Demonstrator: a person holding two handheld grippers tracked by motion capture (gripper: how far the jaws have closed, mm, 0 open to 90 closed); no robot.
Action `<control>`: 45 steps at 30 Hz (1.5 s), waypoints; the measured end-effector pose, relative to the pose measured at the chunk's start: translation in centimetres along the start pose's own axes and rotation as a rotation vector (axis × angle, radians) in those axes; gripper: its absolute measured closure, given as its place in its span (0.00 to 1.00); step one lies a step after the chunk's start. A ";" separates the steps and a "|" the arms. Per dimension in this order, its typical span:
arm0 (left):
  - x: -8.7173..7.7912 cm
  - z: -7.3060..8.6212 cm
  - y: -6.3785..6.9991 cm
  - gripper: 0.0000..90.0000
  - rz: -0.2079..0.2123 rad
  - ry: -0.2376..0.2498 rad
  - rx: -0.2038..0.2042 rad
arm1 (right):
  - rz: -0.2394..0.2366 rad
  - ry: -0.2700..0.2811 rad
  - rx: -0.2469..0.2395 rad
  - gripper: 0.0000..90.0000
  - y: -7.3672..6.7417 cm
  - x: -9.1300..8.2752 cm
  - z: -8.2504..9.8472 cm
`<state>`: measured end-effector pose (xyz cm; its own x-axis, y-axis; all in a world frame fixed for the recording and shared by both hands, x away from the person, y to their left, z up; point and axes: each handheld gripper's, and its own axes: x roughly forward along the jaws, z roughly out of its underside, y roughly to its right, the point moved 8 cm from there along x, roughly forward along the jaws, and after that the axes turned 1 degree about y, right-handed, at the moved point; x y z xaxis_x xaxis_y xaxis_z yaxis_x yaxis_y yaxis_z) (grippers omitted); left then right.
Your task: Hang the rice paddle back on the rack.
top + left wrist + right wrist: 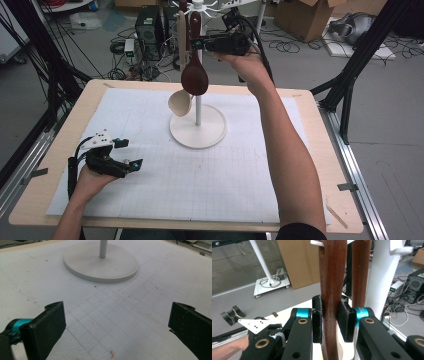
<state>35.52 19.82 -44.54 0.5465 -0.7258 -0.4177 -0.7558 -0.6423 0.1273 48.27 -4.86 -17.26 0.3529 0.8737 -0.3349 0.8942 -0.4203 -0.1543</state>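
A white stand [197, 132] with a thin pole rises from the grid mat, its round base [100, 265] ahead of my left gripper. A dark wooden spoon [194, 77] hangs bowl-down beside the pole, and a pale spoon [180, 102] hangs lower behind it. My right gripper [197, 44] is raised level at the stand's top and shut on the dark spoon's handle [333, 277], pads pressing both sides [331, 320]. A white hook [317, 243] meets that handle's top; whether it is hooked I cannot tell. My left gripper [130, 153] rests open on the mat, nothing between its jaws [117, 325].
A second brown handle [361, 272] and the white pole [382, 277] stand just behind the held one. The white grid mat [225, 185] covers the wooden table. Beyond the far edge are a computer tower [149, 25], cables and cardboard boxes [305, 17]. Black frame posts flank the table.
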 end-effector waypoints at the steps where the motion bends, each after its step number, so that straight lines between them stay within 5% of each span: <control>1: 0.0 0.0 0.1 0.02 0.003 0.002 -0.003 | -0.003 0.003 -0.001 0.84 0.0 0.0 0.0; 14: 0.0 -0.2 0.4 0.02 0.028 0.011 0.002 | 0.011 0.029 -0.005 0.74 0.2 -1.1 1.6; 23: -0.1 -0.3 0.4 0.02 0.028 0.013 0.001 | 0.043 0.038 0.022 0.48 0.4 -2.8 3.5; 30: 0.0 -0.1 0.4 0.02 0.026 0.009 -0.007 | 0.077 -0.007 0.025 0.30 0.9 -3.0 6.5; 45: 0.1 0.0 0.4 0.02 0.024 0.002 -0.006 | 0.083 -0.032 0.023 0.19 1.2 -2.7 13.4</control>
<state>35.27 19.47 -44.55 0.5287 -0.7419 -0.4122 -0.7668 -0.6258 0.1428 44.72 -10.96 -28.98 0.4160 0.8276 -0.3767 0.8556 -0.4966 -0.1462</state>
